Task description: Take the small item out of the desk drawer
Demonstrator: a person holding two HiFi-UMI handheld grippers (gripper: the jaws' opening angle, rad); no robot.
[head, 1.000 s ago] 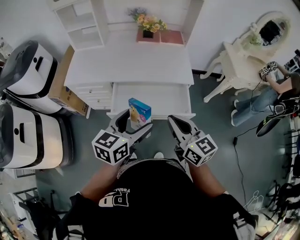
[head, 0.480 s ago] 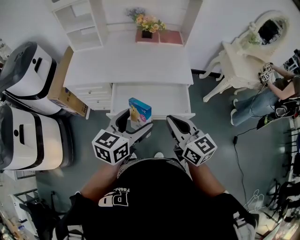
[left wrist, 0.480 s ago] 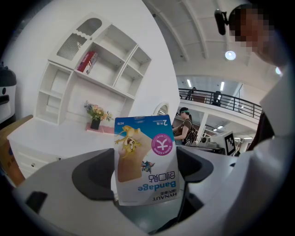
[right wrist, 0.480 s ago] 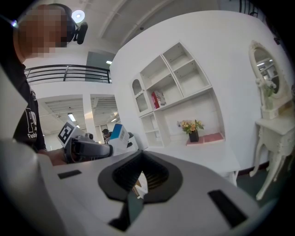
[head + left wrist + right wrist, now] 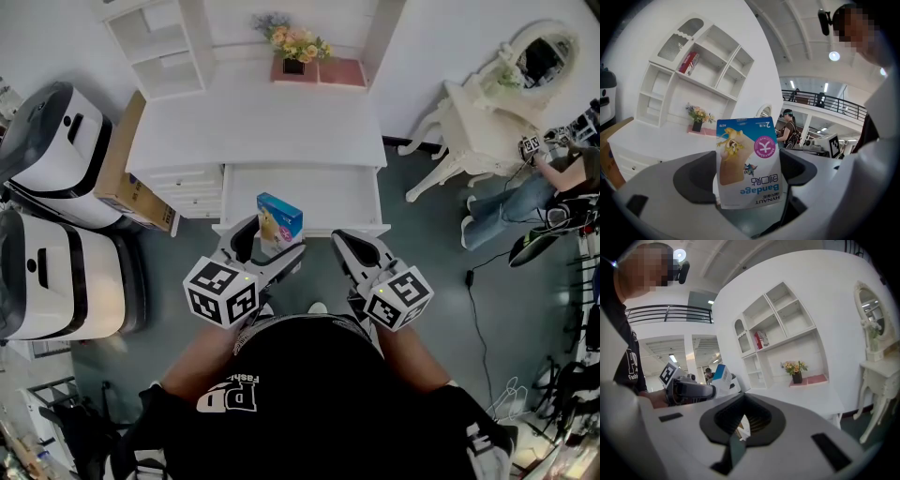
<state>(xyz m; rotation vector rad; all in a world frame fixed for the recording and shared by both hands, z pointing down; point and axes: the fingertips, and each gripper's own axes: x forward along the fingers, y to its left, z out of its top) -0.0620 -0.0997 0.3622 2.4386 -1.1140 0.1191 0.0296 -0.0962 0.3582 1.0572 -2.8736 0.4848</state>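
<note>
Blue-and-white card, the bandage box [image 5: 279,223] sits pinched between the jaws of the left gripper [image 5: 272,246], over the front lip of the open drawer [image 5: 328,192] of the white desk [image 5: 258,122]. The head view shows only the box's blue top and one printed face. The left gripper view shows that face in full [image 5: 749,161]: the word "Bandage" upside down, cartoon figures and a pink round mark, with a jaw pressed against each side.

The drawer shows only from the head; neither gripper view takes it in. The right gripper [image 5: 358,246] hangs just beside the left one, near the drawer's right front corner. Its own view [image 5: 740,425] shows the jaws pressed together with nothing held, and off to the side the left gripper with the box seen edge-on [image 5: 719,376].

Both gripper views show the flower pot [image 5: 697,115] at the back of the desk and the white shelves [image 5: 693,84] above it. A cardboard carton [image 5: 122,169] leans beside the desk.
</note>
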